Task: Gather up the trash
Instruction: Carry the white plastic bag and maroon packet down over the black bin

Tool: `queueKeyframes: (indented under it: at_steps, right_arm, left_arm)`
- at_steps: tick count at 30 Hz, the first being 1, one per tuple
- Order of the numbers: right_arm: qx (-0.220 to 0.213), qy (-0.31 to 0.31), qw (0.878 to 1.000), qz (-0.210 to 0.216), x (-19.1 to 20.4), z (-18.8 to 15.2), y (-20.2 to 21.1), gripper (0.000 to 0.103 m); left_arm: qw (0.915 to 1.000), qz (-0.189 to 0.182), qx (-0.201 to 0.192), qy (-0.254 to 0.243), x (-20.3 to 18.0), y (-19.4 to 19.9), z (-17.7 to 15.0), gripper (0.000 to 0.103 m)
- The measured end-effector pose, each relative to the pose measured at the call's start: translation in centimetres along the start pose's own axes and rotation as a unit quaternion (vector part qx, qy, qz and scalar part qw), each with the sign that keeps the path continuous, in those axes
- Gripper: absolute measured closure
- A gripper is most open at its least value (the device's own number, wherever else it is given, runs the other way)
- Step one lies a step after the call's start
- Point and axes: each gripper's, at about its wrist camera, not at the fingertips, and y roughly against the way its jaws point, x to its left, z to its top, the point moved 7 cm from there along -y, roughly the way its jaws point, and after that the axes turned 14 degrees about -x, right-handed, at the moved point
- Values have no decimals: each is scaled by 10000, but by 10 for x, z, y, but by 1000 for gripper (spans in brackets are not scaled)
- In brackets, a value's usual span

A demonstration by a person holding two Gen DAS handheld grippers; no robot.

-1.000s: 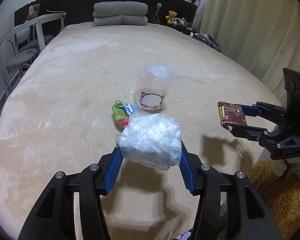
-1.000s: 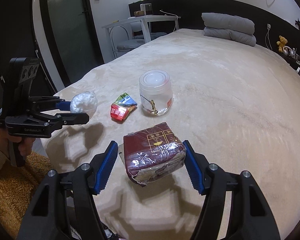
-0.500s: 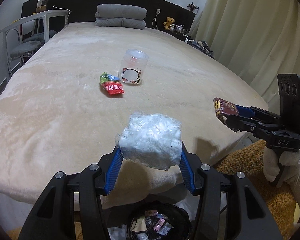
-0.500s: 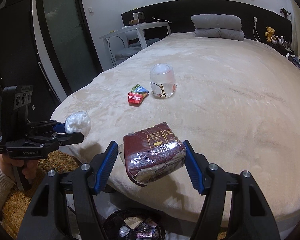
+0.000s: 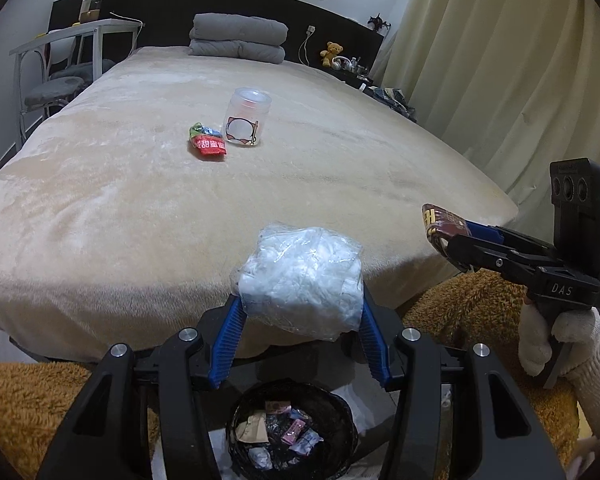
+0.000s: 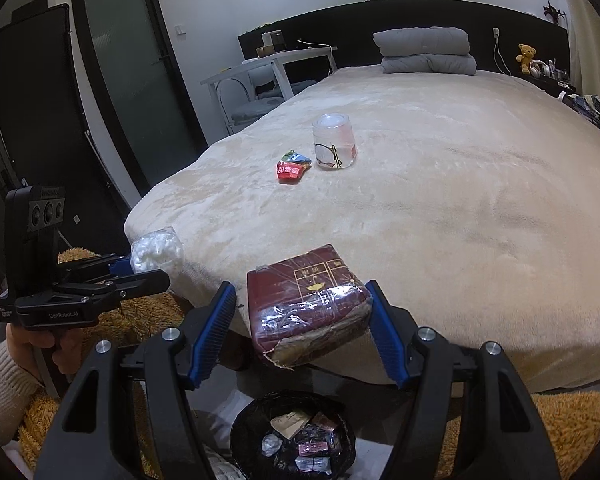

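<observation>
My left gripper (image 5: pixel 300 312) is shut on a crumpled clear plastic bag (image 5: pixel 300 280) and holds it off the foot of the bed, above a black trash bin (image 5: pixel 292 432). My right gripper (image 6: pixel 304 320) is shut on a maroon packet (image 6: pixel 308 300), also above the bin (image 6: pixel 294 436). The left gripper with its bag (image 6: pixel 156 250) shows in the right wrist view, the right gripper's packet (image 5: pixel 440 222) in the left. A red snack wrapper (image 5: pixel 209 146) and a clear plastic jar (image 5: pixel 246 116) lie on the bed.
The bin holds several wrappers. The beige bed (image 5: pixel 140 200) has folded grey bedding (image 5: pixel 236 40) at its head. An orange fluffy rug (image 5: pixel 472 312) covers the floor. A white desk and chair (image 5: pixel 56 76) stand on the left, curtains (image 5: pixel 500 60) on the right.
Both grippers have pulled back from the bed with their loads and now hang over the bin, which has come further into view below.
</observation>
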Motion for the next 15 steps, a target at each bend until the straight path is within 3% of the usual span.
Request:
queueKeyframes:
  at_steps: [6,15]
  right_arm:
    - [11,-123,9999,48,5,-10,16,37]
    - [354,-452,9984,9,2,-34,21,37]
  left_arm:
    - [9998,-103,139,9,-16,6,-17,51]
    - [9971,-132,734,145,-25,3,-56,51]
